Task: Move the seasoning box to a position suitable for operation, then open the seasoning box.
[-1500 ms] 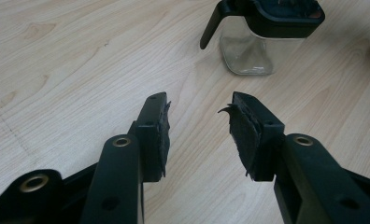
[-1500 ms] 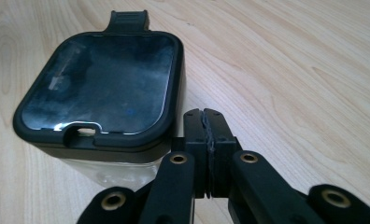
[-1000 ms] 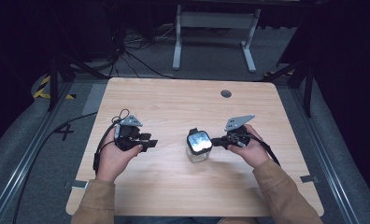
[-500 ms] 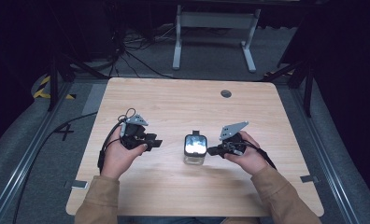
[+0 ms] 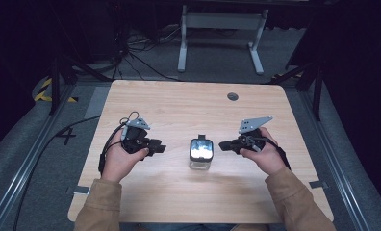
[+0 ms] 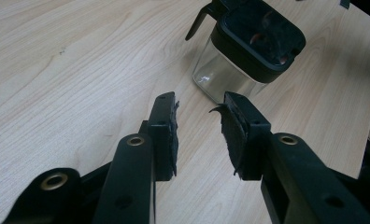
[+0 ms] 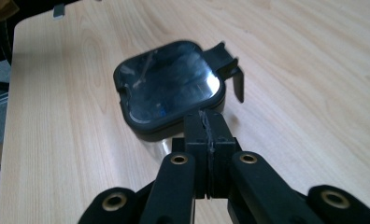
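Sitting mid-way across the pale wooden surface (image 5: pixel 179 106), the clear square jar with a black lid (image 5: pixel 201 153) is standing upright between both grippers. Left gripper (image 6: pixel 199 126) fingers have just been closing, gap empty; right gripper (image 7: pixel 207 140) fingers are pressing together, holding nothing.

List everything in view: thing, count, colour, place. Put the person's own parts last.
Table: one, light wood, centre of the high view.
Container: one, clear body with black lid, upright on the table between the grippers.
Cable port: one, dark, far side of the tabletop.
Metal stand: one, grey, floor beyond the table.
Floor cables: several, black, behind the table.
Left gripper: one, black, open, nothing between its fingers.
Right gripper: one, black, shut, beside the container.
Sleeves: two, tan, near edge.
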`<state>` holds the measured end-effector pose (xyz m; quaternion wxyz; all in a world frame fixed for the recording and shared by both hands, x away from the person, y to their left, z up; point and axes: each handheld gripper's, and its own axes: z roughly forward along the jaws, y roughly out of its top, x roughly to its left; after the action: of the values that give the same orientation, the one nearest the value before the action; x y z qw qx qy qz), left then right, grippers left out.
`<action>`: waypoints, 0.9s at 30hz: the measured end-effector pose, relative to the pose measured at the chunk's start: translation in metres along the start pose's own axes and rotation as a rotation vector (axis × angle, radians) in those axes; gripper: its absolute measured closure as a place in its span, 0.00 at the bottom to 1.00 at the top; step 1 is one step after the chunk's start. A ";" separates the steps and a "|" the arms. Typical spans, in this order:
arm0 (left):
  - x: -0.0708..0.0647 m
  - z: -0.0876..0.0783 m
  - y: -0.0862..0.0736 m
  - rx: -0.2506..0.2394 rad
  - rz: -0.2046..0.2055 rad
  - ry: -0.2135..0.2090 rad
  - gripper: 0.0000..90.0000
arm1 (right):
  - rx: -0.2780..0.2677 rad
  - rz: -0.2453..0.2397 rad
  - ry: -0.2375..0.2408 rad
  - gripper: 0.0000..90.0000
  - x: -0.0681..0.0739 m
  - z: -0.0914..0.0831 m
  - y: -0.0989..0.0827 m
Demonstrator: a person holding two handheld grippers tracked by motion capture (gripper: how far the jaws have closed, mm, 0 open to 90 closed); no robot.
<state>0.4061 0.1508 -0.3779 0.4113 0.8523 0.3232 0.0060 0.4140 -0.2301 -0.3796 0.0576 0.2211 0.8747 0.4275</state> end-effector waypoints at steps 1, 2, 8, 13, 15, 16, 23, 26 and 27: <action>0.000 0.000 0.000 0.000 0.006 -0.002 0.73 | -0.004 0.003 -0.003 1.00 -0.001 -0.001 0.002; -0.001 0.000 0.001 -0.002 0.003 -0.001 0.73 | -0.009 0.002 -0.005 1.00 -0.002 -0.003 0.004; 0.000 -0.002 0.000 -0.004 0.003 0.002 0.72 | -0.030 0.000 -0.007 1.00 -0.007 -0.005 0.016; 0.001 -0.004 -0.001 -0.003 0.001 0.005 0.72 | -0.044 0.003 0.005 1.00 -0.012 0.000 0.026; 0.001 -0.005 -0.001 -0.008 -0.003 0.003 0.72 | -0.053 0.005 0.018 1.00 -0.015 0.004 0.030; 0.000 -0.005 -0.001 -0.004 -0.002 0.004 0.72 | -0.055 0.006 0.024 1.00 -0.017 0.006 0.033; 0.000 -0.005 -0.002 -0.009 -0.003 0.007 0.71 | -0.057 0.000 0.040 1.00 -0.022 0.025 0.042; 0.000 -0.005 -0.003 -0.005 -0.009 0.005 0.71 | -0.036 -0.008 0.043 1.00 -0.023 0.036 0.044; 0.000 -0.005 -0.003 -0.004 -0.008 0.004 0.71 | -0.031 -0.009 0.045 1.00 -0.023 0.040 0.045</action>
<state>0.4032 0.1554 -0.3770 0.4123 0.8502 0.3274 0.0069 0.4614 -0.1875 -0.3723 0.0432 0.2066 0.8700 0.4455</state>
